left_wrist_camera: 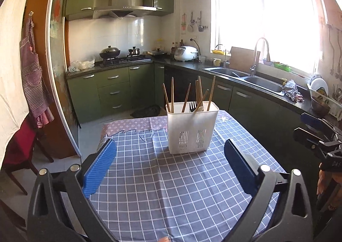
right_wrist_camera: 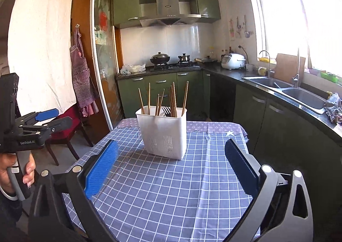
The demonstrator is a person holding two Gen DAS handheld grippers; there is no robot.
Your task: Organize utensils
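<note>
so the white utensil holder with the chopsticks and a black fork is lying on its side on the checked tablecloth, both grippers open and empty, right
Not quite: the white utensil holder is standing upright on the checked tablecloth, not lying on its side, as both wrist views show. The rest holds: chopsticks and a black fork stick up out of it, and the left gripper and right gripper are open and empty.

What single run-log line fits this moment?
left gripper: jaws open, empty | right gripper: jaws open, empty | white caddy: upright on checked tablecloth, chopsticks inside

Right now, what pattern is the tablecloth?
Blue-grey with a white grid check on the tablecloth; clearest in the right wrist view.
</note>
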